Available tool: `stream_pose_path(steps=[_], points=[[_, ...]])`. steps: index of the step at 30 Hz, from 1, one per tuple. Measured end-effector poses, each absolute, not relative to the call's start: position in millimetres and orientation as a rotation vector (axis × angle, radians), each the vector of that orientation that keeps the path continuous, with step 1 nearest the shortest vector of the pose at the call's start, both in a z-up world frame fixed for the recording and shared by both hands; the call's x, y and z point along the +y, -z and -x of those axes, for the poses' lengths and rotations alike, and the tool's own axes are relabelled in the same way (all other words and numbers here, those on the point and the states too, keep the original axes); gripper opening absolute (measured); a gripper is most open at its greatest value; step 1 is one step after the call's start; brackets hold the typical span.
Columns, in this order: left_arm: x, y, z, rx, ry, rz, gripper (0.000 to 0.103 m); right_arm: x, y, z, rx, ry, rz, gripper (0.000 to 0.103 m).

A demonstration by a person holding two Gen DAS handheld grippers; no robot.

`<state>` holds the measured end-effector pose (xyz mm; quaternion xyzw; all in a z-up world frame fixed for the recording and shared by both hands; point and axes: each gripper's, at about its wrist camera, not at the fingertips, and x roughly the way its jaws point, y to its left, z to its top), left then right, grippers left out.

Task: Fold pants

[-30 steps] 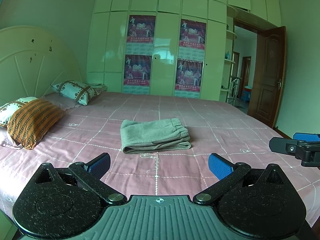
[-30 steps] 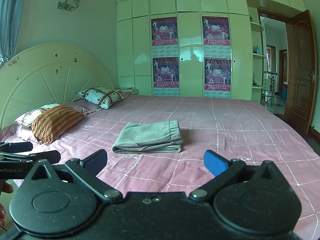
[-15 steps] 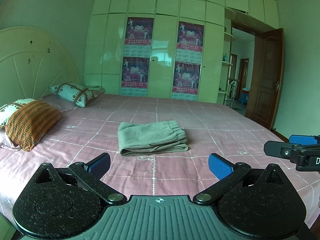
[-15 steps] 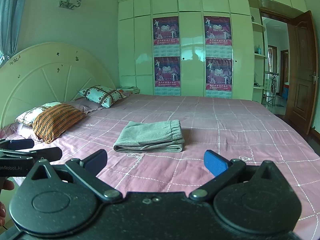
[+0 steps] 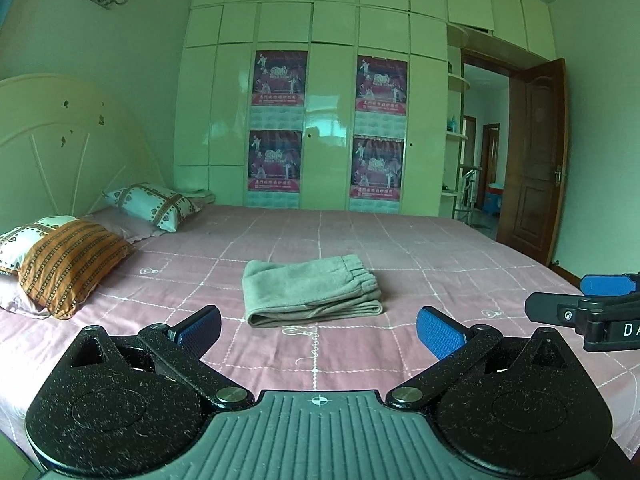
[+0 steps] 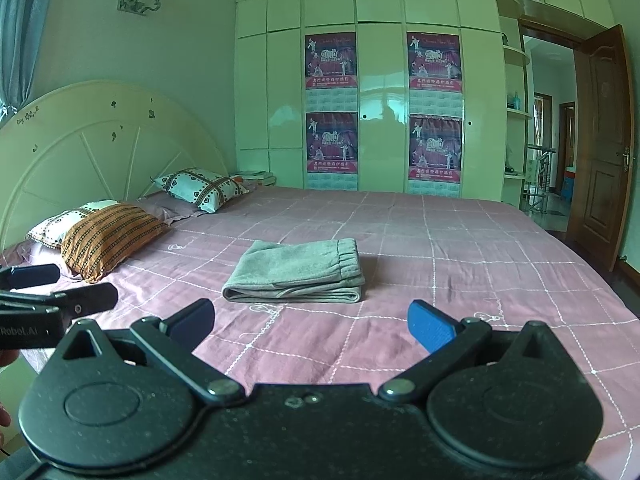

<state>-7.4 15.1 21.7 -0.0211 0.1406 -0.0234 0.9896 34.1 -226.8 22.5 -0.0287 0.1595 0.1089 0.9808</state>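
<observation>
Between my two blue-padded fingers, my left gripper (image 5: 318, 326) is spread wide and holds nothing; my right gripper (image 6: 312, 322) is likewise wide apart and empty. Both hang over the near edge of the bed (image 5: 400, 248), side by side.

Straight ahead of both, well apart from either, lie the grey pants (image 5: 310, 290), already folded into a compact rectangle on the pink checked bedspread (image 6: 460, 248). Its long axis runs left to right. The gathered elastic waistband sits at the right end, the rounded fold at the left, and the stacked layer edges face me along the near side. In the left wrist view the bundle sits nearly centred, and in the right wrist view slightly left of centre, so I judge neither hand clearly nearer.

To my eye the folding looks complete, or nearly so.

The cloth looks soft, thick and fleecy, likely to slump if lifted by one edge. Further left, an orange striped pillow (image 6: 108, 236) rests by the cream headboard (image 6: 100, 140).
</observation>
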Motion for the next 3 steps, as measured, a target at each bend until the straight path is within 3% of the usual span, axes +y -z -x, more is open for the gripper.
stream_pose_path(steps=[3], points=[[16.1,-21.8,7.3,0.289,0.045,0.05,0.103,-226.9,-22.6,-34.1,0.319,-0.22,0.057,0.097]])
